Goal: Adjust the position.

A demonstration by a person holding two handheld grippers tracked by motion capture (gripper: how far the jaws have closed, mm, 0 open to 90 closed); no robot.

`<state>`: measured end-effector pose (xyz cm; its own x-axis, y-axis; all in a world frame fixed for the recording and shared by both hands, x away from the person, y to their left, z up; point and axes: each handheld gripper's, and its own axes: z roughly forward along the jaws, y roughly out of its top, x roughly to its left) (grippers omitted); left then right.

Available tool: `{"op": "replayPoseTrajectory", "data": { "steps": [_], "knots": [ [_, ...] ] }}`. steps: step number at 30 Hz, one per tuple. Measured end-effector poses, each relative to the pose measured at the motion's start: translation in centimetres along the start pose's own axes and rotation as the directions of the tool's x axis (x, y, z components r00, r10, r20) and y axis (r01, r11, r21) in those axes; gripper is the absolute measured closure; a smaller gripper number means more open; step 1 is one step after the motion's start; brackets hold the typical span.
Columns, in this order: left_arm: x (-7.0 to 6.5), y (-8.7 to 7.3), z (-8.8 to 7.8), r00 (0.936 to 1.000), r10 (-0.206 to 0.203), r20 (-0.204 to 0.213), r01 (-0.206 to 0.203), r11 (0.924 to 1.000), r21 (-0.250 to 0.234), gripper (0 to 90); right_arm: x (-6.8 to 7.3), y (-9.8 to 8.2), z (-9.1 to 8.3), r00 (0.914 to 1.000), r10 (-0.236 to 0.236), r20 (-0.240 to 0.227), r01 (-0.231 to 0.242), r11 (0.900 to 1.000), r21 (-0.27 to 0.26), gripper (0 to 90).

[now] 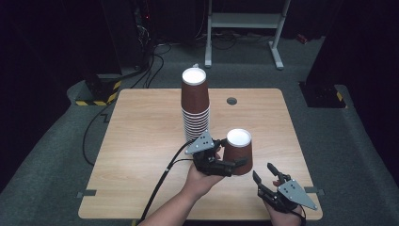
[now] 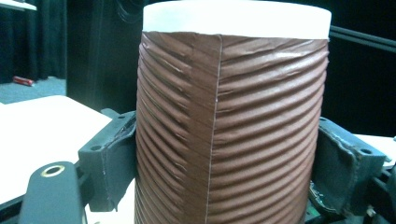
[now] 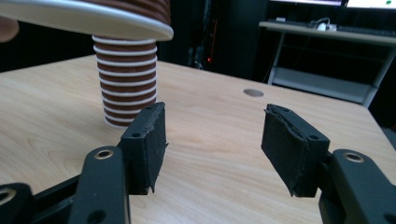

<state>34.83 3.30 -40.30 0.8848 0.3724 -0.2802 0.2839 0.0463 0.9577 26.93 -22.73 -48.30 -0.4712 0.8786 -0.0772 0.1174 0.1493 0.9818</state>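
Observation:
My left gripper (image 1: 235,163) is shut on a brown ribbed paper cup (image 1: 240,151), held upside down with its white base on top, at the table's front middle. In the left gripper view the black pads (image 2: 109,161) press both sides of the cup (image 2: 229,116). A tall stack of the same cups (image 1: 195,103), also upside down, stands on the table behind it. My right gripper (image 1: 262,172) sits near the front right edge, open, nothing between its jaws. The right gripper view looks past that gripper (image 3: 212,140) to the stack (image 3: 127,88) and the held cup's rim (image 3: 93,18) above.
The wooden table (image 1: 141,141) has a round cable hole (image 1: 231,100) at the back. A cable (image 1: 160,183) trails from the left gripper over the front edge. A white metal frame (image 1: 244,21) stands on the floor behind the table.

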Motion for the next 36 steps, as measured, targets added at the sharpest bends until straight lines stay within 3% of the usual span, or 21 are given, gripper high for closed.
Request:
{"op": "replayPoseTrajectory", "data": {
  "steps": [9, 13, 17, 20, 27, 36],
  "knots": [
    [0.2, 0.6, -0.2, 0.9999, -0.010, 0.004, 0.010, 0.9999, -0.003, 17.7, 0.6, -0.3, 0.4, 0.9993, -0.019, 0.033, 0.022, 0.995, -0.096, 40.1],
    [0.2, 0.7, -0.2, 0.9998, -0.019, 0.003, 0.019, 0.9998, -0.004, 17.7, 0.6, -0.1, 1.2, 0.9982, -0.059, 0.008, 0.059, 0.993, -0.103, 41.9],
    [0.0, 0.8, -0.2, 0.9995, -0.028, 0.016, 0.028, 0.9995, -0.011, 17.7, 0.9, 0.2, 1.4, 0.9995, -0.032, 0.002, 0.032, 0.990, -0.137, 44.8],
    [-0.2, 0.6, 0.0, 0.9995, -0.025, 0.018, 0.025, 0.9997, -0.003, 17.7, 1.3, 0.0, 1.4, 0.9999, -0.012, -0.001, 0.012, 0.988, -0.151, 47.9],
    [-0.5, 0.1, 0.5, 0.9976, -0.053, 0.044, 0.053, 0.9986, 0.007, 17.7, 1.6, 0.0, 1.0, 0.9997, -0.019, -0.015, 0.016, 0.986, -0.168, 53.0],
    [-0.5, -0.3, 1.0, 0.9955, -0.069, 0.064, 0.068, 0.9974, 0.023, 17.7, 2.3, -0.2, 0.6, 0.9982, -0.059, -0.010, 0.056, 0.982, -0.181, 60.3]
  ]
}}
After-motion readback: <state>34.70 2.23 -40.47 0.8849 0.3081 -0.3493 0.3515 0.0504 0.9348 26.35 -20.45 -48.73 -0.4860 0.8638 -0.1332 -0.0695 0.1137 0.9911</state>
